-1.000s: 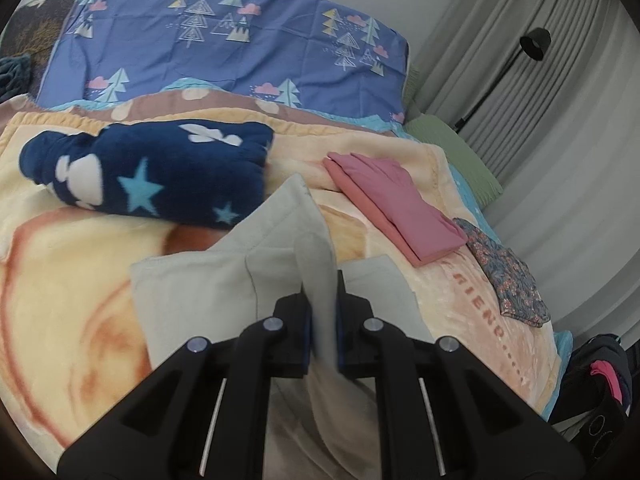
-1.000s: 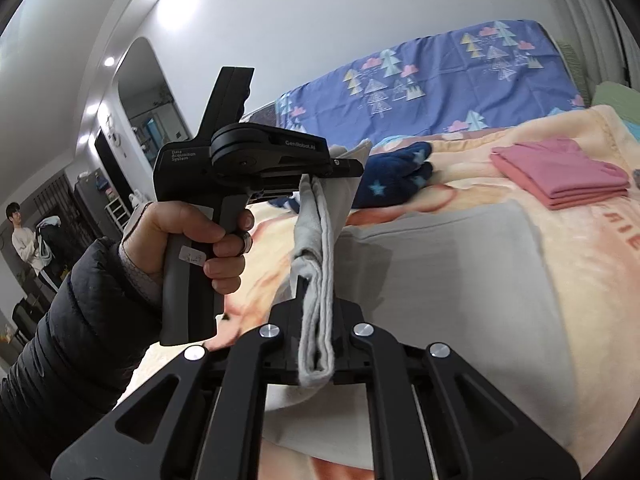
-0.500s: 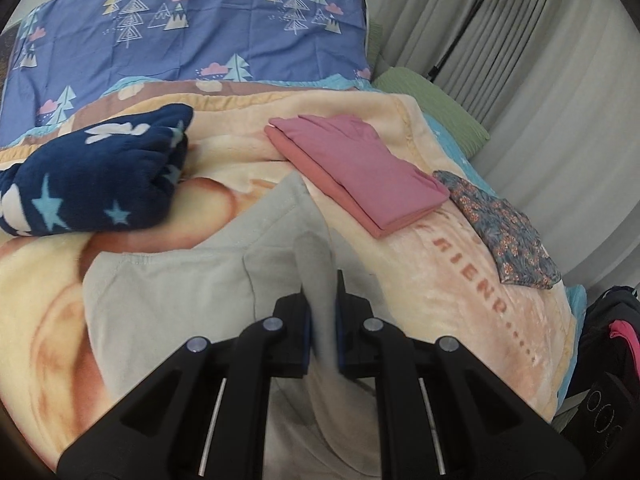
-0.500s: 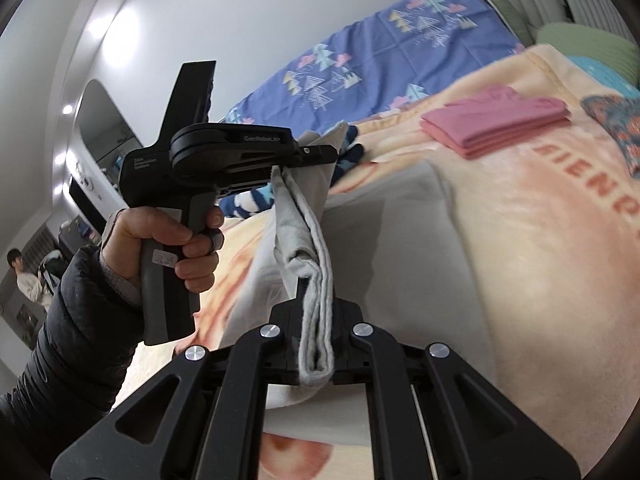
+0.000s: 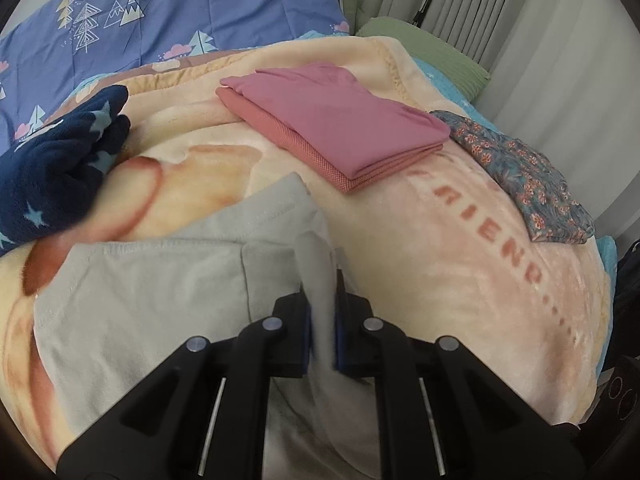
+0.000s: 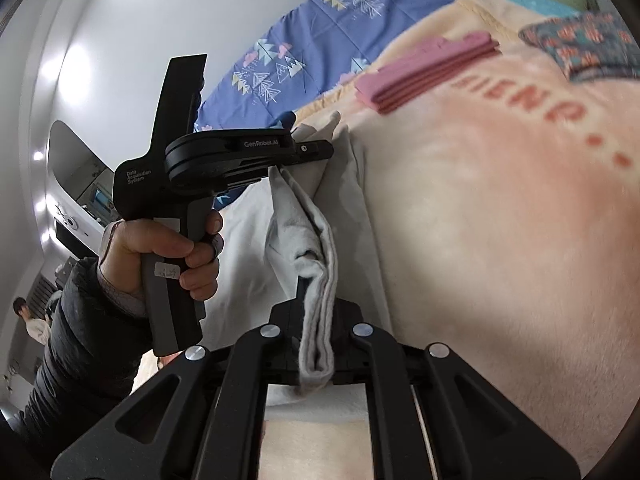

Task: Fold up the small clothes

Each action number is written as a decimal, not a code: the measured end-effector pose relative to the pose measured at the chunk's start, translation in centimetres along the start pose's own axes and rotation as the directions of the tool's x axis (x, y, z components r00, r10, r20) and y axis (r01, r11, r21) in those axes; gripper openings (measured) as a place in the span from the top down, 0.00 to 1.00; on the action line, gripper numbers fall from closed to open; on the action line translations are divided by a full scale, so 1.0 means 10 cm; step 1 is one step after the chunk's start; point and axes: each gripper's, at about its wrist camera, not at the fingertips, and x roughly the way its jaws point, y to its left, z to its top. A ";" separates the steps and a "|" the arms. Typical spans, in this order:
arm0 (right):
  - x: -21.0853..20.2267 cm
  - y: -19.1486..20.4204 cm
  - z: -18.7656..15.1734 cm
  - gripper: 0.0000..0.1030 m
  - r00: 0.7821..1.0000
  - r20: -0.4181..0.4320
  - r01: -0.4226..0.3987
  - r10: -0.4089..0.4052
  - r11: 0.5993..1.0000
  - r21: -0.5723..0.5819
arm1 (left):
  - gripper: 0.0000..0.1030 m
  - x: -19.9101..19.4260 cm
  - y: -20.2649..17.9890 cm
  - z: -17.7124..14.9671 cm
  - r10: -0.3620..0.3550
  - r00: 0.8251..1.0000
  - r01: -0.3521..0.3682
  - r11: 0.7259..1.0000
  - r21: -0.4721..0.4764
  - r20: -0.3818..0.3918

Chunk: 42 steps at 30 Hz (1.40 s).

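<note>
Lower centre of both views: each gripper is pinched on one pale grey garment
Left gripper (image 5: 320,320): jaws pressed together on a raised fold of the grey garment (image 5: 168,292); the cloth stands up between the pads and is blurred at the top
Right gripper (image 6: 318,336): jaws clamped on a thick bunched edge of the grey garment (image 6: 316,280), several layers showing at the fold, the end hanging just below the pads
Grey garment: in the left wrist view it spreads over the lower left and centre of the frame, lying on the blanket (image 5: 460,280), with a stitched hem along its upper edge
Left hand (image 6: 176,252): at centre left of the right wrist view, wrapped round the black handle of the left gripper, a dark padded sleeve (image 6: 76,344) behind it
Pink folded stack (image 5: 340,132): upper centre of the left wrist view, on the blanket, well apart from the grey garment
Floral cloth (image 5: 520,176): right of the pink stack, its corner just beside it
Navy star fleece (image 5: 56,168): left edge, near the grey garment's upper edge
Blue tree-print bedding (image 5: 160,12): upper left, behind the blanket
Curtain (image 5: 480,4): upper right
</note>
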 end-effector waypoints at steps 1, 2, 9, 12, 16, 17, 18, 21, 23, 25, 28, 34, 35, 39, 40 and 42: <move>0.00 0.01 0.00 0.94 1.000 0.001 -0.003 0.003 1.000 0.000 | 0.91 0.00 0.00 0.00 0.002 1.000 -0.002 1.000 -0.001 0.000; -0.01 0.02 0.00 0.94 1.000 0.003 -0.005 0.005 1.000 -0.003 | 0.90 -0.01 -0.01 0.00 0.003 1.000 -0.003 1.000 -0.001 0.002; 0.01 0.03 0.00 0.94 1.000 -0.002 0.018 -0.018 1.000 -0.015 | 0.69 -0.14 -0.17 -0.03 0.029 0.998 -0.032 0.998 0.059 0.056; 0.02 0.03 0.00 0.94 1.000 -0.007 0.026 -0.027 1.000 -0.017 | 0.64 -0.19 -0.28 -0.08 0.058 0.996 -0.065 0.992 0.109 0.070; 0.04 0.03 0.02 0.94 1.000 -0.011 0.029 -0.029 1.000 -0.012 | 0.58 -0.27 -0.39 -0.15 0.076 0.993 -0.090 0.983 0.159 0.090; 0.04 0.03 0.02 0.94 0.999 -0.013 0.030 -0.030 1.000 -0.010 | 0.57 -0.29 -0.40 -0.18 0.078 0.993 -0.092 0.982 0.166 0.093; 0.04 0.02 0.02 0.94 0.999 -0.015 0.030 -0.030 1.000 -0.008 | 0.57 -0.31 -0.41 -0.19 0.080 0.992 -0.096 0.980 0.172 0.096; 0.05 0.02 0.02 0.94 0.999 -0.018 0.034 -0.034 0.999 -0.006 | 0.53 -0.39 -0.43 -0.26 0.087 0.990 -0.106 0.977 0.183 0.107; 0.05 0.02 0.02 0.94 0.999 -0.021 0.034 -0.035 0.999 -0.004 | 0.48 -0.49 -0.42 -0.33 0.100 0.987 -0.121 0.975 0.184 0.123; 0.06 0.02 0.03 0.94 0.999 -0.023 0.035 -0.035 0.999 -0.009 | 0.44 -0.60 -0.41 -0.45 0.102 0.985 -0.129 0.972 0.197 0.141; 0.06 0.02 0.03 0.94 0.999 -0.026 0.037 -0.038 0.999 -0.009 | 0.39 -0.85 -0.38 -0.74 0.119 0.978 -0.158 0.959 0.236 0.173; 0.09 -0.02 0.06 0.93 0.998 -0.041 0.037 -0.036 0.999 0.009 | 0.34 -1.28 -0.16 -1.51 0.150 0.971 -0.188 0.959 0.214 0.185; 0.09 -0.03 0.06 0.93 0.998 -0.043 0.037 -0.037 0.999 0.012 | 0.33 -1.32 -0.13 -1.62 0.152 0.973 -0.187 0.961 0.203 0.175; 0.10 0.00 0.08 0.93 0.998 -0.048 0.048 -0.047 0.999 0.015 | 0.33 -1.38 -0.06 -2.00 0.171 0.975 -0.196 0.962 0.189 0.140; 0.10 0.01 0.09 0.93 0.998 -0.049 0.049 -0.048 0.999 0.015 | 0.32 -1.38 -0.07 -2.07 0.177 0.974 -0.202 0.960 0.195 0.138; 0.10 0.03 0.10 0.93 0.997 -0.052 0.054 -0.053 0.999 0.010 | 0.31 -1.38 -0.09 -2.14 0.185 0.973 -0.211 0.956 0.205 0.140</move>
